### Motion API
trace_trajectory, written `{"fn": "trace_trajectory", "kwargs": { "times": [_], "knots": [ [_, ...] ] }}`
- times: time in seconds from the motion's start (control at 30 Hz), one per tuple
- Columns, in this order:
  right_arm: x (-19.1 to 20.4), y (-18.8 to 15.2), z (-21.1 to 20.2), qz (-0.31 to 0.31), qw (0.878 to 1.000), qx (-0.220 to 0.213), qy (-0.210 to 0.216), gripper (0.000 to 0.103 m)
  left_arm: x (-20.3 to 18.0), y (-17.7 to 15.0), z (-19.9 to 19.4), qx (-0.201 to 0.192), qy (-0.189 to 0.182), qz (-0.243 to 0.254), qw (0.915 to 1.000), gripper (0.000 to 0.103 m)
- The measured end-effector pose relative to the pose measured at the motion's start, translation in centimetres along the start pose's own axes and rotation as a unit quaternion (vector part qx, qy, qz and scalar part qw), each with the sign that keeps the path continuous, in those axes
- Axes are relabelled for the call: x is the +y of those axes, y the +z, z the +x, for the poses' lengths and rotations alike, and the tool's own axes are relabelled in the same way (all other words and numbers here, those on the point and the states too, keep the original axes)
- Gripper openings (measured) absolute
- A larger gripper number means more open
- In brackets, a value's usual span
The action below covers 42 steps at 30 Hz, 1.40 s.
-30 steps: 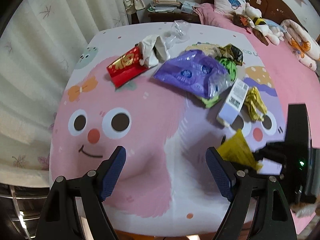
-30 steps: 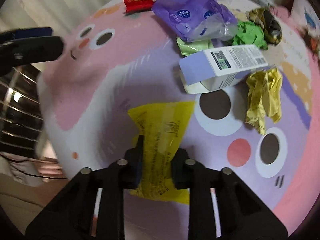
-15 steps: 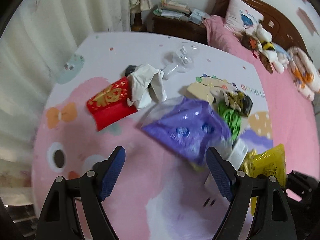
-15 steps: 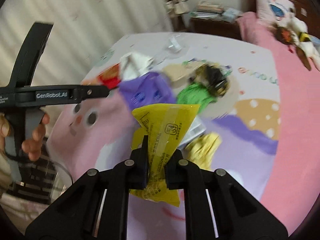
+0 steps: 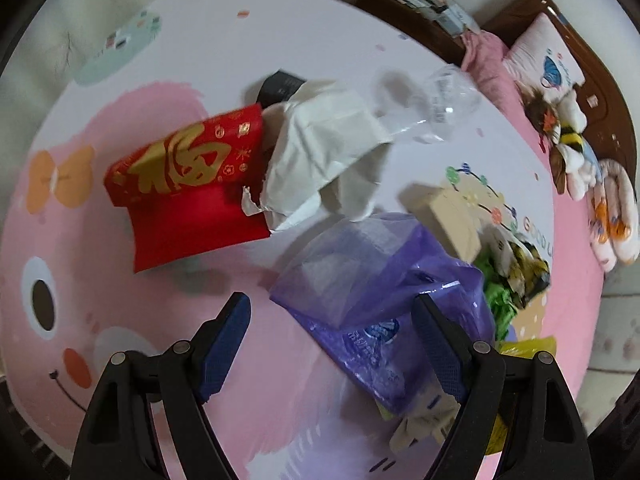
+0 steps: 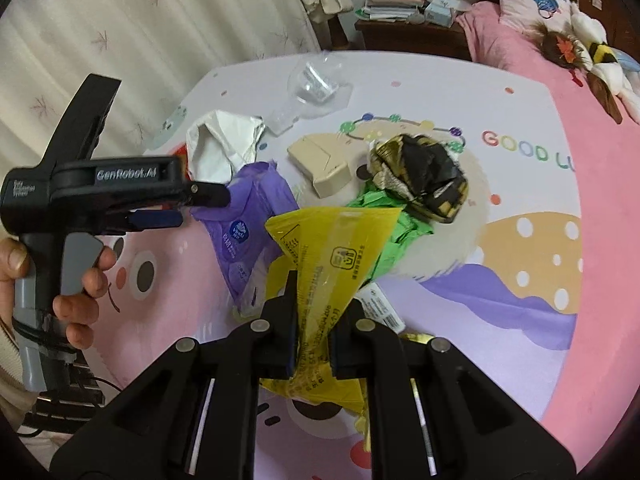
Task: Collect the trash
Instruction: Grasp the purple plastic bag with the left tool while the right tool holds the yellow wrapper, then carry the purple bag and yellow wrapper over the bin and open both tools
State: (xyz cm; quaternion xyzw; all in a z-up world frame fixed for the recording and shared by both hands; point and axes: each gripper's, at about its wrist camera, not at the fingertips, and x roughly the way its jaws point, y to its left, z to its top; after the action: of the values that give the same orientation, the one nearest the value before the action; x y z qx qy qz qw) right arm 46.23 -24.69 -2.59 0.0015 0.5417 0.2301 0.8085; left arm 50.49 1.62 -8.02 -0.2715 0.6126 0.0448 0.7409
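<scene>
Holding a yellow wrapper point(image 6: 332, 264), lifted clear of the bedspread point(image 6: 520, 240): right gripper point(image 6: 313, 344) has its fingers pinched on the lower half. Left gripper point(image 5: 334, 344) is spread wide and empty, poised just over the purple plastic bag point(image 5: 380, 292). Red packet point(image 5: 188, 184), white paper point(image 5: 320, 148) and green scrap point(image 6: 384, 220) lie nearby. Judged step: second pickup. Next move: lower the left, straddle the bag, close.

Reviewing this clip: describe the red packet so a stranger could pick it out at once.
Start at the cartoon sheet covering the bed, then find the trash pile in its middle. At the pile's left edge lies the red packet, partly under crumpled white paper. It is the only red piece, with a big gold character.
</scene>
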Motion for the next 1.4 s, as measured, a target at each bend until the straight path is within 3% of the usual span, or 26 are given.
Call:
{"fn": "trace_trajectory", "kwargs": {
  "times": [0.33, 0.4, 0.47, 0.53, 0.63, 0.77, 0.83, 1.03, 1.4],
  "knots": [
    [0.1, 0.0, 2.5, -0.008, 1.000, 0.026, 0.007, 0.009, -1.1, 1.4, 3.6, 0.008, -0.019, 0.004, 0.9998, 0.083],
    [0.0, 0.0, 2.8, -0.009, 1.000, 0.026, 0.009, 0.009, -1.8, 1.5, 4.0, -0.001, -0.023, 0.006, 0.9997, 0.075],
    [0.1, 0.0, 2.7, -0.012, 1.000, 0.026, 0.010, 0.009, -2.4, 1.6, 4.2, -0.007, -0.027, 0.004, 0.9996, 0.055],
    [0.3, -0.1, 2.6, -0.016, 1.000, 0.025, 0.009, 0.009, -2.9, 1.7, 4.1, -0.017, -0.019, 0.004, 0.9997, 0.044],
    [0.4, -0.2, 2.5, -0.016, 0.999, 0.027, 0.012, 0.009, -3.3, 1.5, 3.6, -0.035, -0.016, 0.003, 0.9992, 0.039],
    [0.5, -0.3, 2.4, -0.016, 0.999, 0.026, 0.013, 0.009, -3.8, 1.1, 2.3, -0.063, -0.011, 0.018, 0.9978, 0.013],
    [0.7, -0.4, 2.3, -0.014, 1.000, 0.024, 0.012, 0.009, -4.1, 0.9, 1.6, -0.071, -0.018, 0.025, 0.9970, 0.006],
    [1.3, -0.7, 1.0, -0.013, 1.000, 0.013, 0.017, 0.008, -4.7, 0.0, -0.7, -0.087, -0.048, 0.049, 0.9939, 0.002],
    [2.2, -2.0, -1.4, -0.001, 1.000, 0.002, 0.023, 0.008, -4.3, -5.1, -4.2, -0.081, -0.057, 0.107, 0.9893, 0.001]
  ]
}}
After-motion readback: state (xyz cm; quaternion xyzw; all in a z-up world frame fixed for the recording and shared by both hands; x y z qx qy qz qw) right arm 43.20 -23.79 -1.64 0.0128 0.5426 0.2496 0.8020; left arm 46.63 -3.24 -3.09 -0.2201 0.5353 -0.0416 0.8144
